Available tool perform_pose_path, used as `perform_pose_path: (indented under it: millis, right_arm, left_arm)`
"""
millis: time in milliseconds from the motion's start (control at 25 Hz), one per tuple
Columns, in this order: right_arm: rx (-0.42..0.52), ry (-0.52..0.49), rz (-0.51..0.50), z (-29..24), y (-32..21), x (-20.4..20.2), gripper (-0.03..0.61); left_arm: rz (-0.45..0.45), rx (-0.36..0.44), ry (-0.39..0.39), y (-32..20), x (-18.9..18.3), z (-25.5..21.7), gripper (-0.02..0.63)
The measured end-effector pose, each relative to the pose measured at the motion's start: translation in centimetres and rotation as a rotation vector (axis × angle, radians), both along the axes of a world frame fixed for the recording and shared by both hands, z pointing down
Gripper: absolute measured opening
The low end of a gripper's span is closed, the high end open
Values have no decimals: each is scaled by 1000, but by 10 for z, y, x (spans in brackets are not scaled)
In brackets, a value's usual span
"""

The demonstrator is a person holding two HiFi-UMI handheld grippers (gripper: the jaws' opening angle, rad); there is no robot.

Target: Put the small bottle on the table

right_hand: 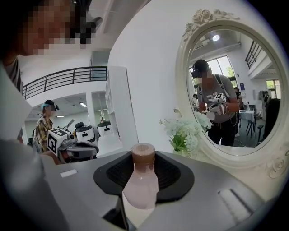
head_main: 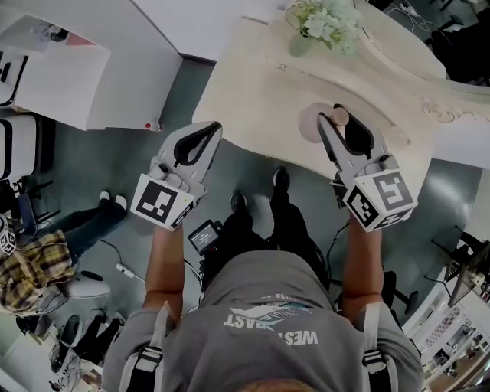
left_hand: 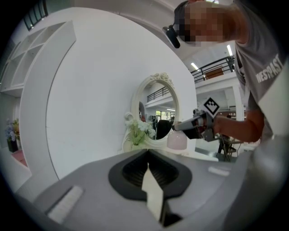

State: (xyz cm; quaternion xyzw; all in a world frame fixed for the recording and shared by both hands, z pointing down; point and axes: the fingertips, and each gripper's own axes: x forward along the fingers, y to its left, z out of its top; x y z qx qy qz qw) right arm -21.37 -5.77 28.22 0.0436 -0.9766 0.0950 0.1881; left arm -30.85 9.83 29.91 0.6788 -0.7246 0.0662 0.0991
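Right hand-held gripper [head_main: 331, 121] clamps the bottle [right_hand: 141, 189] by its body, upright, over the tabletop [head_main: 253, 99] near its front edge. It is likely light, rigid and smooth, so a gentle body grip suits. Bare room lies to the left, while flowers [head_main: 325, 23] and mirror [right_hand: 235, 90] stand behind.

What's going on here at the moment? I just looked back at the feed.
A person is working with a gripper in each hand at a cream dressing table that has a mirror and flowers. The right gripper is clamped on the small bottle, pink with a brown cap, holding it upright over the tabletop. Whether its base already touches the table cannot be told. The left gripper is closed, holds nothing, and is off the table's edge, above the floor.
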Motion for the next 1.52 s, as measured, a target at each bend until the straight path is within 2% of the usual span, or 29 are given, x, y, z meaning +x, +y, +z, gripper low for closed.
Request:
perform_pose_path:
  millis: [360,760,1520]
  right_arm:
    - [-19,7,34,23,-20,10,144]
    - [-33,16,102,42,-47,36,144]
    - [-48,21,319,53,-94,113,144]
  left_arm:
    - [30,-23,8,-25,6,20,3]
    - [105,-43,14,-61,26,38,3]
    - [315,-56,12,-132,79,45,3]
